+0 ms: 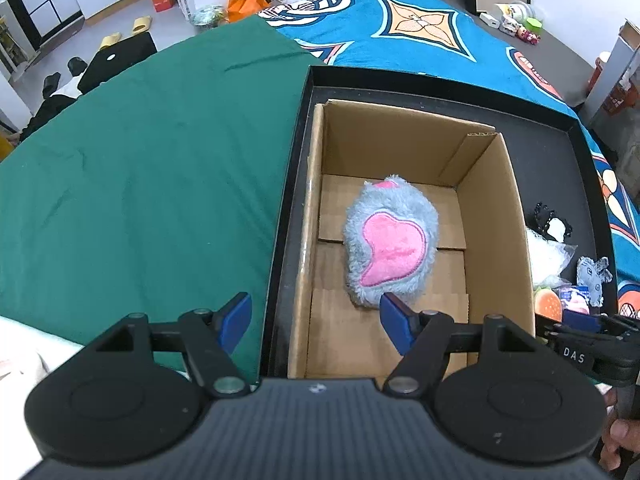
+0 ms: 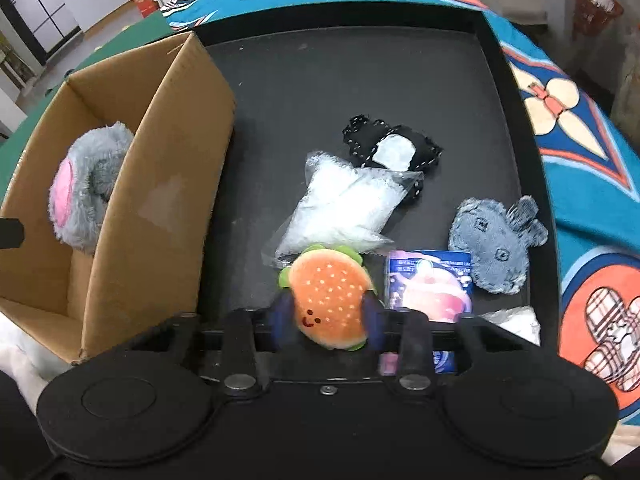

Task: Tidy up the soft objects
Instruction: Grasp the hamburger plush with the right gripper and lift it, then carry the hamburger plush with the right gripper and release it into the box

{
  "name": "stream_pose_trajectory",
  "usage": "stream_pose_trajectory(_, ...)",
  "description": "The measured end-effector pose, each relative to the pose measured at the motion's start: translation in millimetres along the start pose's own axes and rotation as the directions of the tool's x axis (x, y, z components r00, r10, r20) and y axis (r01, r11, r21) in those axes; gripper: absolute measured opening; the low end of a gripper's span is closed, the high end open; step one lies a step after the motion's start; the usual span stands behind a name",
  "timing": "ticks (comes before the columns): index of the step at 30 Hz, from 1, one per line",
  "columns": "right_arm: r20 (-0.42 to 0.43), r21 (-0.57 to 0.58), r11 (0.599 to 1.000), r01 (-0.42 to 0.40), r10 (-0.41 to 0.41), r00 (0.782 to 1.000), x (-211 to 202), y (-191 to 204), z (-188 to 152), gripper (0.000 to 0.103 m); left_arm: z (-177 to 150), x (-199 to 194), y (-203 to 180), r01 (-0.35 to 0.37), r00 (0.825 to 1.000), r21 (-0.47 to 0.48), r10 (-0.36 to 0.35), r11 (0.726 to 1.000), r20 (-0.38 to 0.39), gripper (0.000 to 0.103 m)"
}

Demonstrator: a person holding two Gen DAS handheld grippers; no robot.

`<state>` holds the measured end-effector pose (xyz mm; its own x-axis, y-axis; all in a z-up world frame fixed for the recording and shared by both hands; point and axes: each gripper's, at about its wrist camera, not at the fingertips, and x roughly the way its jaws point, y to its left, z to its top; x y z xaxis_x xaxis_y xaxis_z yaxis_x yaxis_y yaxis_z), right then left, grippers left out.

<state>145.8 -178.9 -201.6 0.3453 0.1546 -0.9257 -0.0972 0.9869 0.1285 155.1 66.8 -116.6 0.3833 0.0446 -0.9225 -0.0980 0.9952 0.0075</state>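
Right wrist view: your right tool (image 2: 327, 316) grips the burger plush (image 2: 328, 294) at lower centre, over the black tray (image 2: 360, 80). Your left tool (image 1: 316, 320) hangs open above the cardboard box (image 1: 496, 216), holding nothing; the grey-and-pink plush (image 1: 390, 244) lies inside.

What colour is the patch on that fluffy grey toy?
Pink, on the fluffy grey toy; clearest in the left wrist view.

One cardboard box (image 2: 160, 184) stands in one black tray (image 2: 516, 128). One grey-and-pink plush (image 1: 390, 244) lies in the box. On the tray lie one burger plush (image 2: 328, 296), one denim toy (image 2: 496, 240), one black patch (image 2: 394, 148), one clear bag (image 2: 344, 208) and one printed packet (image 2: 432, 284).
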Motion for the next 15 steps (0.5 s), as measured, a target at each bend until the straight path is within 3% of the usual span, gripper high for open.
stream_pose_trajectory(15, 0.106, 0.042, 0.998, -0.045, 0.04, 0.994, -43.6, 1.6, 17.6, 0.031, -1.9, -3.8, -1.5, -0.007, 1.0, 0.008, 0.006, 1.0, 0.019, 0.069)
